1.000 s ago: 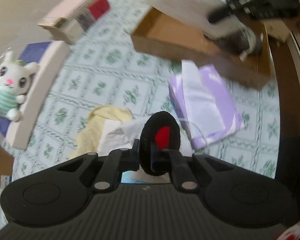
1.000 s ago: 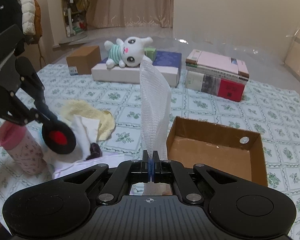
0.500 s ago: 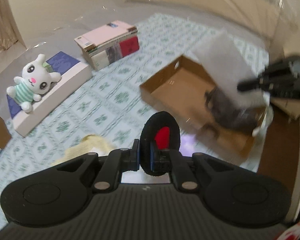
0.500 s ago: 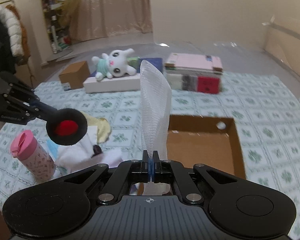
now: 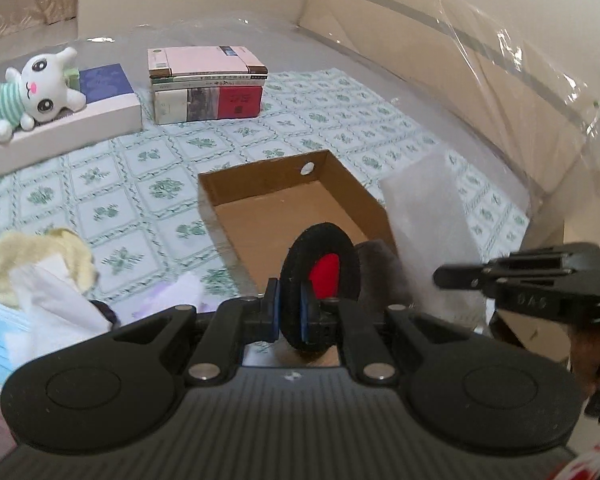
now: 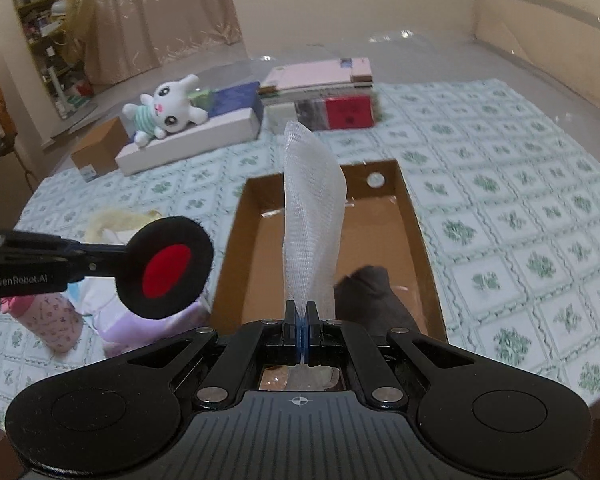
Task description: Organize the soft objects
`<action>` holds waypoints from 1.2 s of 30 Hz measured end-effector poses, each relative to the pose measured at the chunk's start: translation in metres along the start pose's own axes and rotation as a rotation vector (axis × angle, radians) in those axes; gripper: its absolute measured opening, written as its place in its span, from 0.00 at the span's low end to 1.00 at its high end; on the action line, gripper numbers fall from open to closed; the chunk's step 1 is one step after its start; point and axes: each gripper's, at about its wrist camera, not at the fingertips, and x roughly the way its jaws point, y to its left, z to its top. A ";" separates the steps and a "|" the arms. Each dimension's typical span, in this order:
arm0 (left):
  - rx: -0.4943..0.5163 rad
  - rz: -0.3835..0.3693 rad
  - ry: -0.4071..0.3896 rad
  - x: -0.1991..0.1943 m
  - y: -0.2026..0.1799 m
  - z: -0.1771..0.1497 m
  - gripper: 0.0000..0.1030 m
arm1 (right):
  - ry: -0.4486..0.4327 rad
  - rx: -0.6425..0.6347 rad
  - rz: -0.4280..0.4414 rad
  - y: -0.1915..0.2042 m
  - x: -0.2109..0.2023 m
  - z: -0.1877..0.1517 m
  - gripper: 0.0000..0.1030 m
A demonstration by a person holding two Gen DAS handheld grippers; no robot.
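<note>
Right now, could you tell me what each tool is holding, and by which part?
The left tool pinches the black round pad with a red centre by its lower edge. The right tool clamps the white mesh sheet at its bottom end.

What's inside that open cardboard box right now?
One dark grey soft thing lies in the cardboard box. The held white mesh sheet covers part of the floor.

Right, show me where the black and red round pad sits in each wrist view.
Left wrist: the black and red round pad is at lower centre, clamped in the left gripper.
Right wrist: the pad is at middle left, beside the cardboard box.
Shared landmark: the plush bunny.
</note>
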 end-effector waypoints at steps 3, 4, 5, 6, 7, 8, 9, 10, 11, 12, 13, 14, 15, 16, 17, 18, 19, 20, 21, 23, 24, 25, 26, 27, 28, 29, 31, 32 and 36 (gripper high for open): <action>-0.050 0.017 -0.009 0.010 -0.006 -0.007 0.08 | 0.010 0.010 0.002 -0.006 0.005 -0.001 0.01; -0.066 0.024 -0.012 0.012 -0.006 -0.009 0.08 | 0.014 0.012 0.003 -0.007 0.008 -0.001 0.01; -0.087 0.029 -0.013 0.016 -0.006 -0.011 0.08 | 0.016 0.012 0.004 -0.008 0.010 -0.001 0.01; -0.102 0.034 -0.012 0.019 -0.006 -0.012 0.08 | 0.019 0.012 0.005 -0.008 0.012 0.000 0.01; -0.116 0.039 -0.012 0.022 -0.007 -0.012 0.08 | 0.021 0.013 0.007 -0.009 0.015 0.001 0.01; -0.126 0.041 -0.010 0.025 -0.007 -0.013 0.08 | 0.024 0.014 0.009 -0.009 0.018 0.001 0.01; -0.133 0.043 -0.010 0.027 -0.008 -0.013 0.08 | 0.026 0.013 0.010 -0.010 0.020 0.002 0.01; -0.140 0.046 -0.009 0.030 -0.009 -0.013 0.08 | 0.028 0.012 0.009 -0.010 0.022 0.003 0.01; -0.145 0.048 -0.007 0.032 -0.010 -0.013 0.08 | 0.031 0.012 0.009 -0.010 0.024 0.003 0.01; -0.150 0.048 -0.006 0.035 -0.012 -0.013 0.08 | 0.033 0.012 0.010 -0.011 0.025 0.004 0.01; -0.155 0.053 -0.007 0.037 -0.013 -0.013 0.08 | 0.035 0.013 0.010 -0.011 0.027 0.004 0.01; -0.155 0.056 -0.009 0.040 -0.015 -0.012 0.08 | 0.037 0.013 0.010 -0.012 0.028 0.005 0.01; -0.156 0.059 -0.010 0.042 -0.017 -0.011 0.08 | 0.037 0.013 0.010 -0.013 0.029 0.005 0.01; -0.157 0.060 -0.011 0.044 -0.018 -0.010 0.08 | 0.038 0.014 0.009 -0.013 0.030 0.006 0.01; -0.160 0.060 -0.013 0.046 -0.019 -0.009 0.09 | 0.038 0.016 0.008 -0.015 0.030 0.006 0.01; -0.161 0.062 -0.018 0.048 -0.020 -0.009 0.09 | 0.038 0.017 0.008 -0.016 0.030 0.007 0.01; -0.159 0.059 -0.019 0.049 -0.021 -0.008 0.10 | 0.037 0.020 0.008 -0.017 0.031 0.007 0.01; -0.154 0.057 -0.026 0.050 -0.022 -0.008 0.12 | 0.037 0.021 0.009 -0.018 0.031 0.008 0.01; -0.148 0.060 -0.031 0.051 -0.023 -0.008 0.14 | 0.037 0.023 0.011 -0.019 0.031 0.008 0.01; -0.146 0.063 -0.038 0.050 -0.024 -0.008 0.15 | 0.037 0.024 0.012 -0.020 0.031 0.008 0.01; -0.150 0.068 -0.042 0.049 -0.024 -0.008 0.15 | 0.037 0.025 0.014 -0.021 0.032 0.007 0.01; -0.157 0.072 -0.049 0.046 -0.023 -0.010 0.15 | 0.038 0.025 0.016 -0.021 0.032 0.007 0.01; -0.160 0.077 -0.056 0.044 -0.021 -0.010 0.16 | 0.040 0.026 0.017 -0.021 0.032 0.006 0.01; -0.163 0.081 -0.060 0.042 -0.020 -0.012 0.16 | 0.042 0.026 0.019 -0.022 0.033 0.005 0.01; -0.171 0.086 -0.067 0.039 -0.019 -0.014 0.17 | 0.043 0.027 0.020 -0.022 0.034 0.005 0.01; -0.179 0.090 -0.072 0.037 -0.018 -0.015 0.18 | 0.044 0.029 0.023 -0.022 0.034 0.004 0.01; -0.179 0.106 -0.080 0.032 -0.016 -0.019 0.20 | 0.047 0.031 0.029 -0.022 0.035 0.003 0.01; -0.178 0.119 -0.081 0.030 -0.015 -0.021 0.20 | 0.048 0.031 0.032 -0.021 0.036 0.002 0.01; -0.177 0.154 -0.079 0.024 -0.012 -0.030 0.21 | 0.039 0.040 0.045 -0.019 0.036 0.001 0.02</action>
